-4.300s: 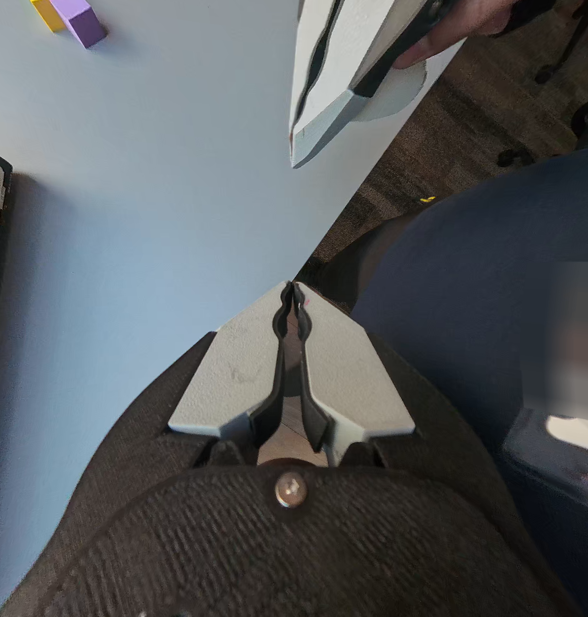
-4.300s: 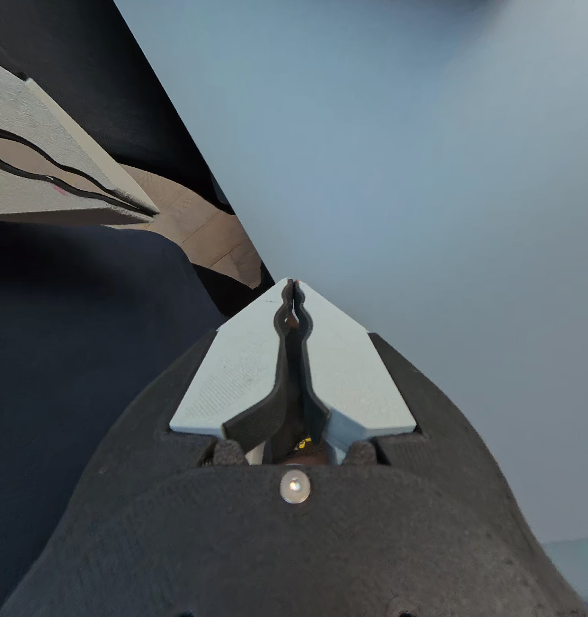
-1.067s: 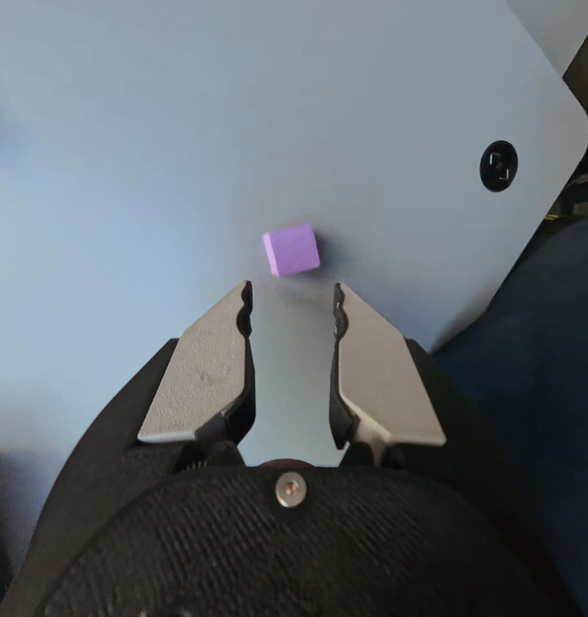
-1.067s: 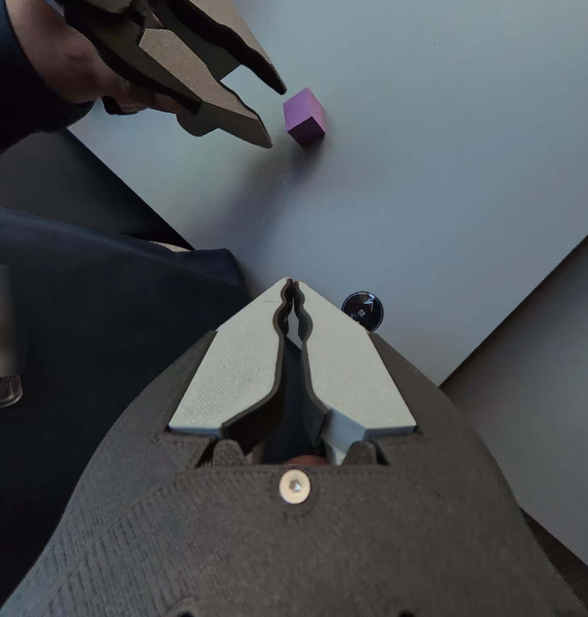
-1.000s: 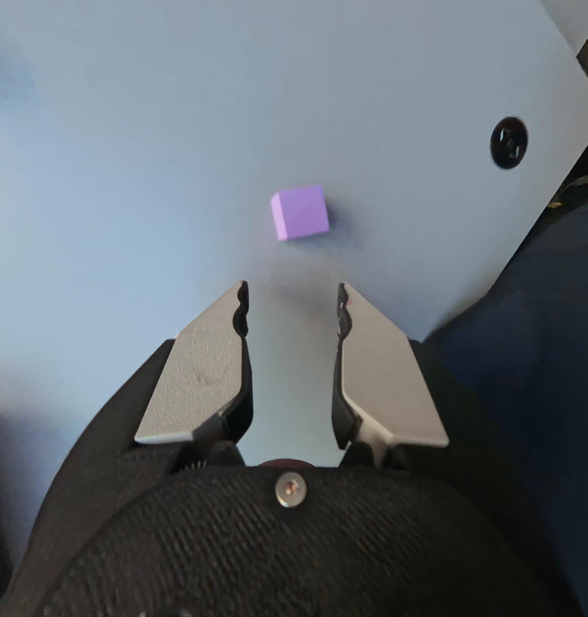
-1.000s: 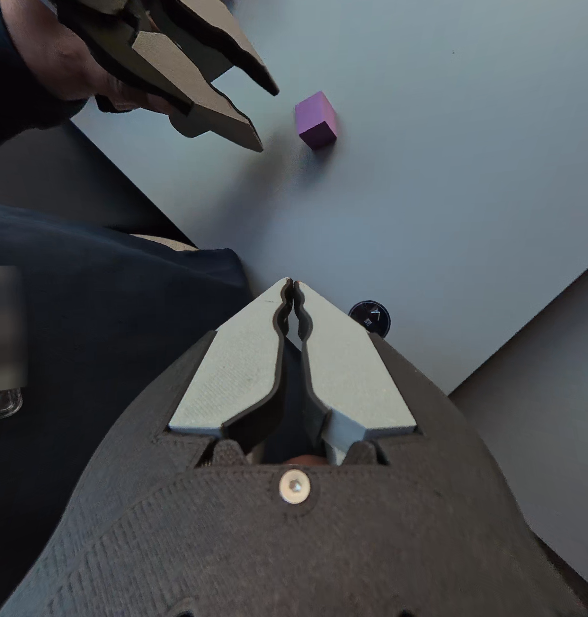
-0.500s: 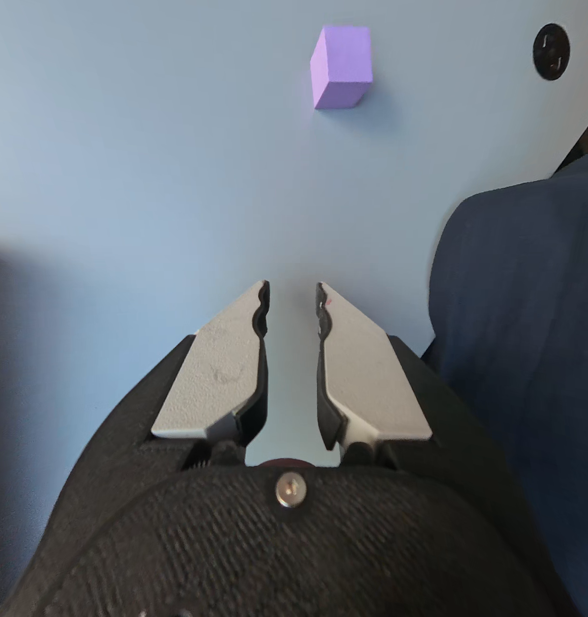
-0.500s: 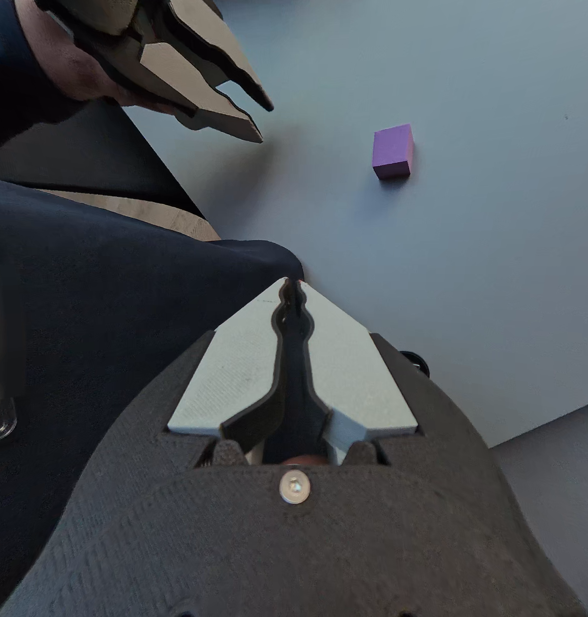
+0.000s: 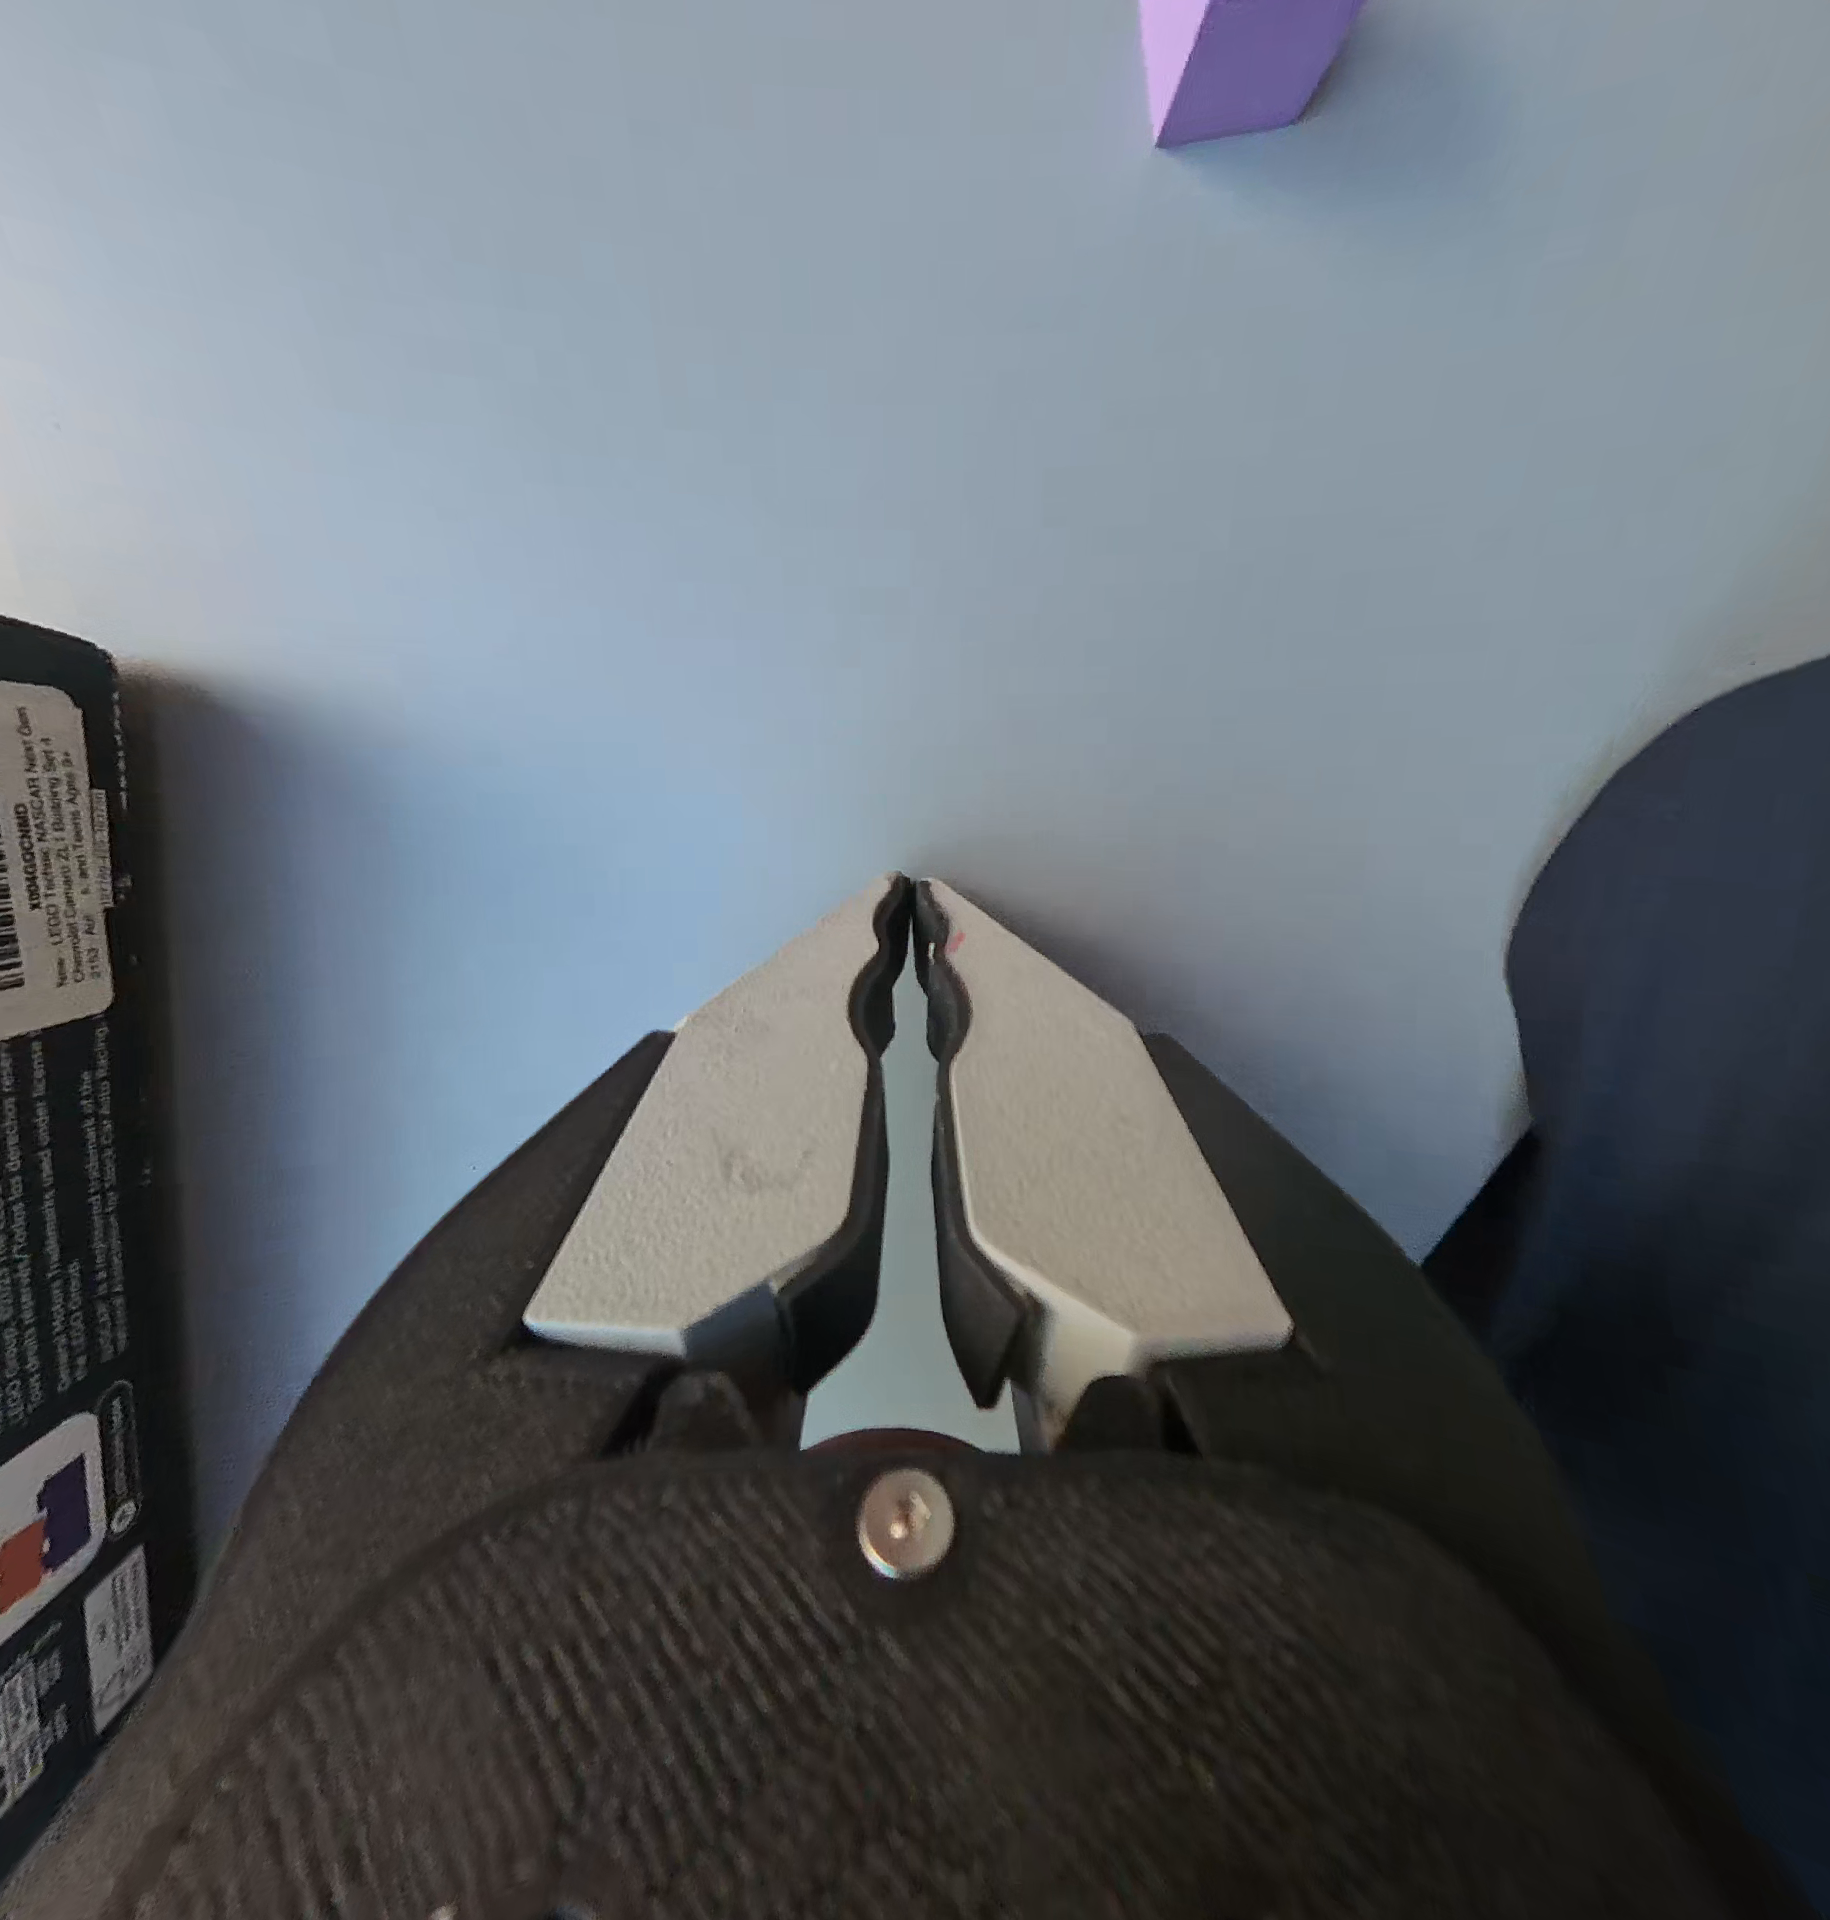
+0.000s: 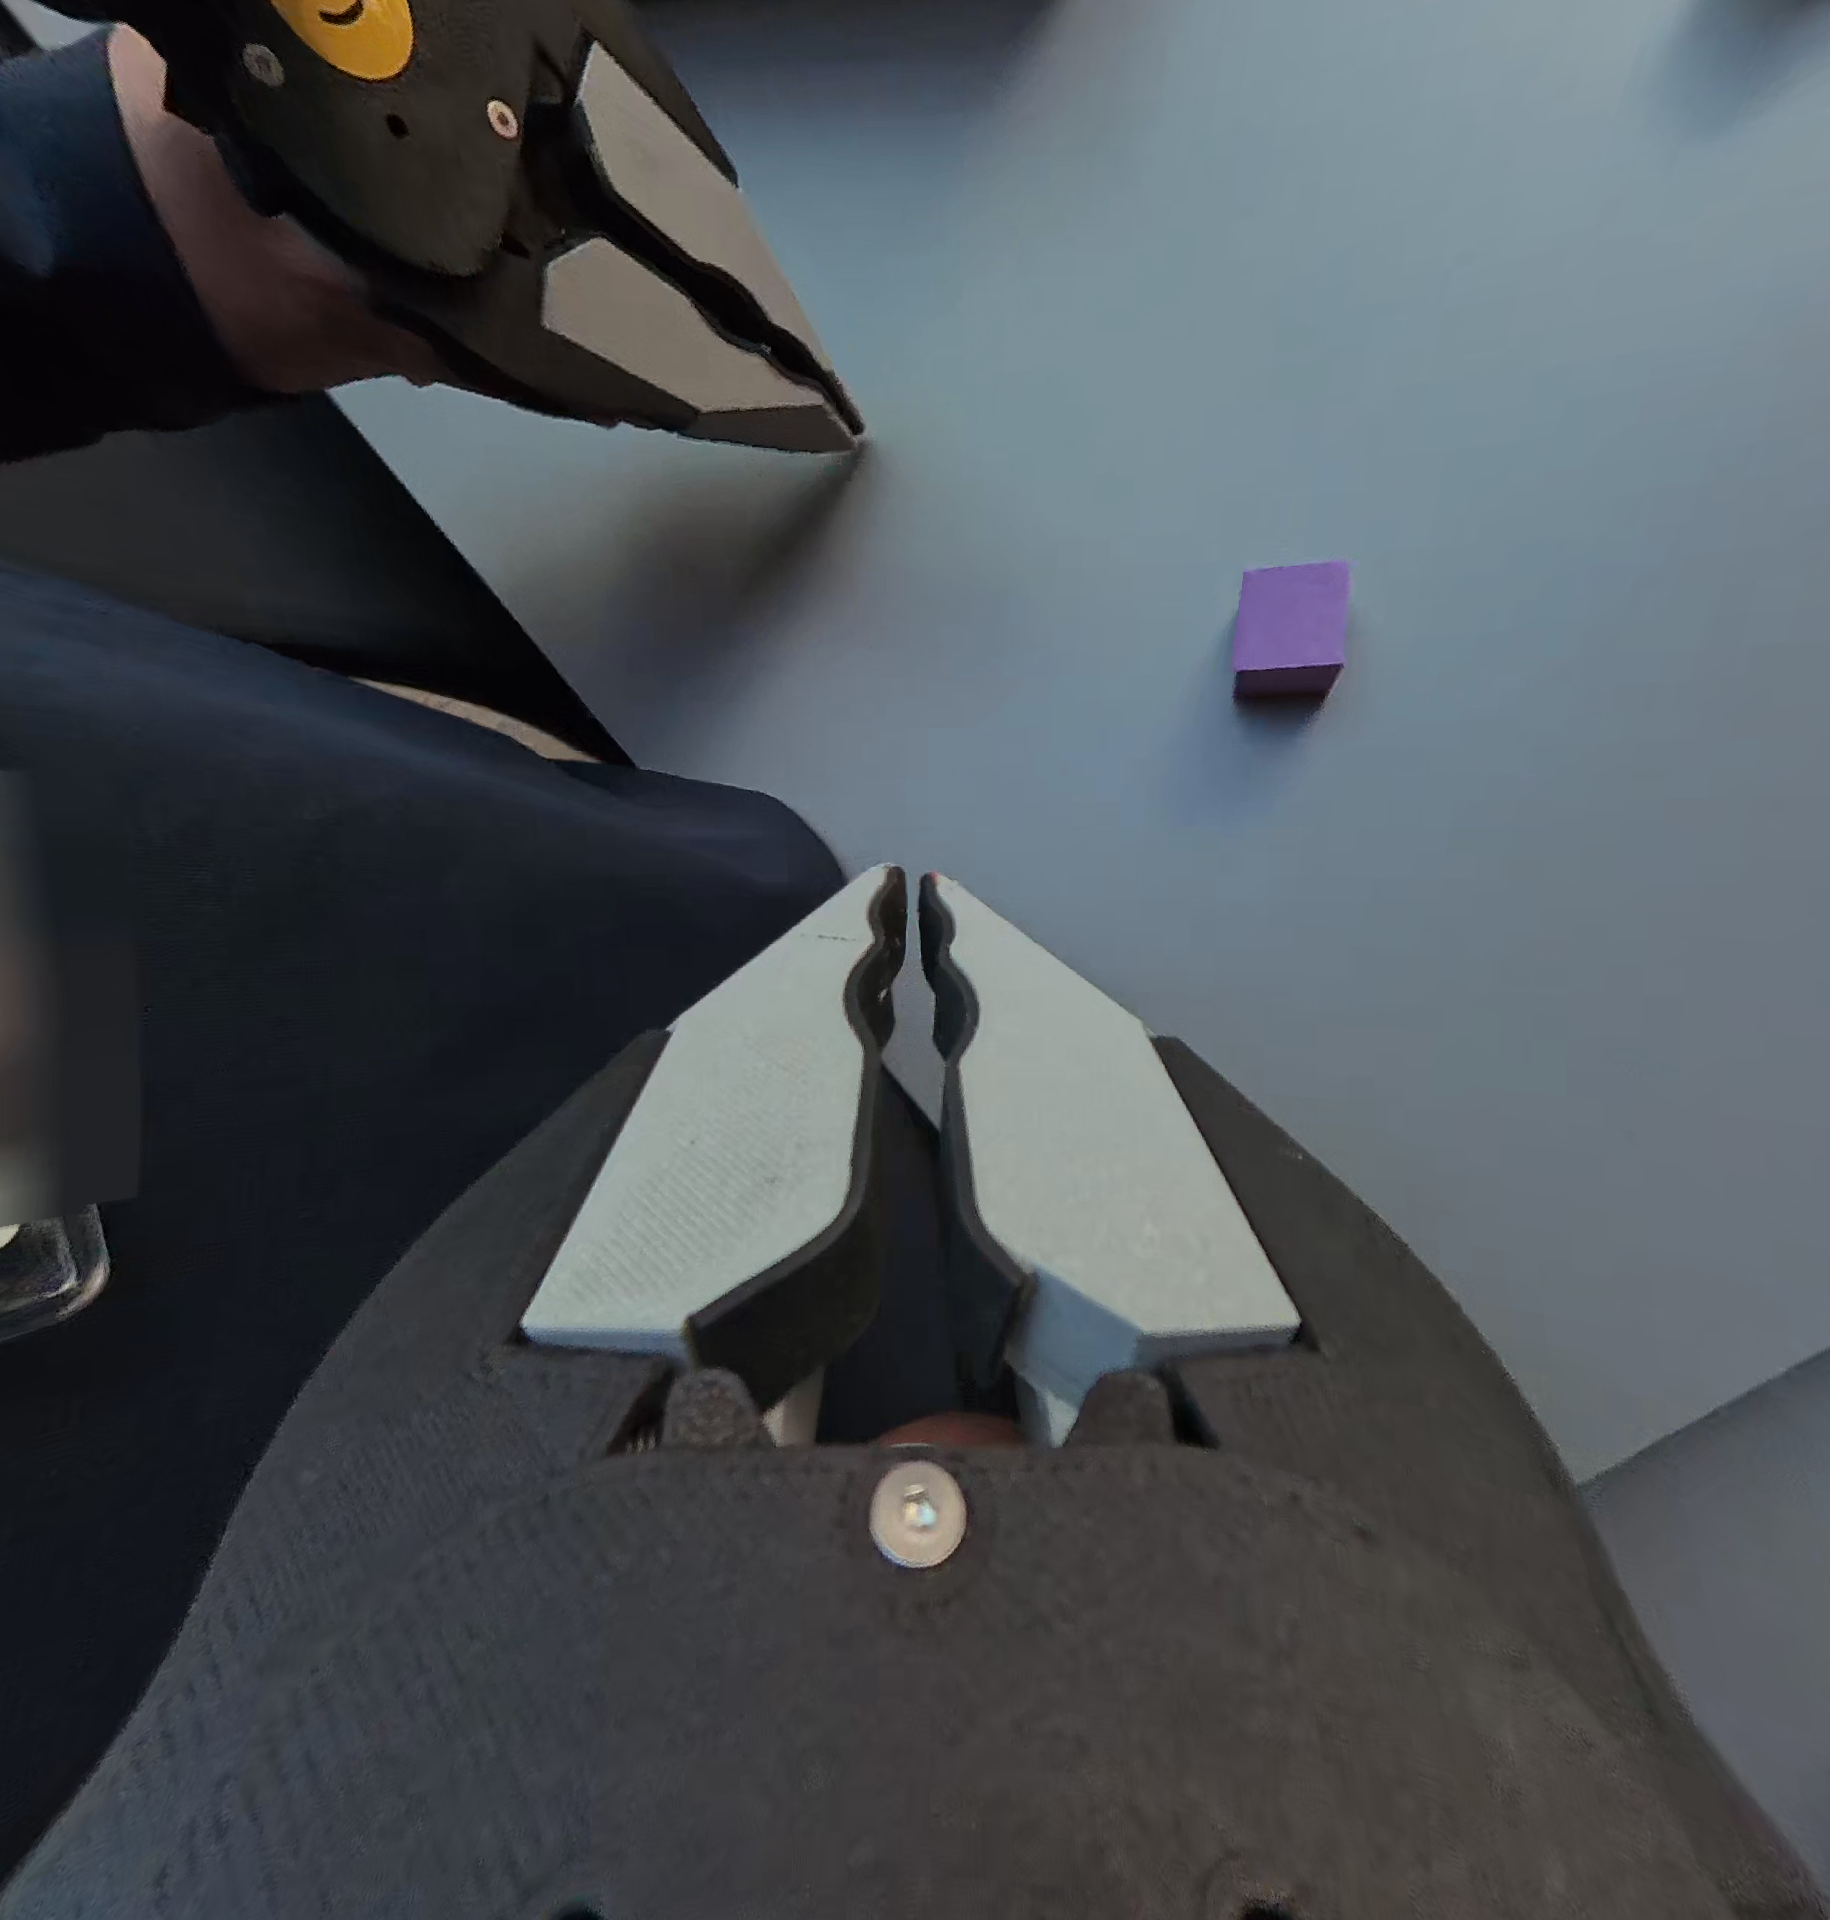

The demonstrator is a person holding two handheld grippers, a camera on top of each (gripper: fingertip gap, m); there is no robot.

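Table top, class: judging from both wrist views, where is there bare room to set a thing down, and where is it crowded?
Bare table lies between the purple block and the black printed box. More lies between the block and the near edge. It is tighter where the left gripper and right gripper, both with fingers shut and holding nothing, sit by the dark sleeve.

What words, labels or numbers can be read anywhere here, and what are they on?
Black box: a white barcode label, fine white print and coloured logos; I do not copy the wording.
Yellow round sticker on the left tool: a dark mark only, no readable words.
Purple block and table: no writing.
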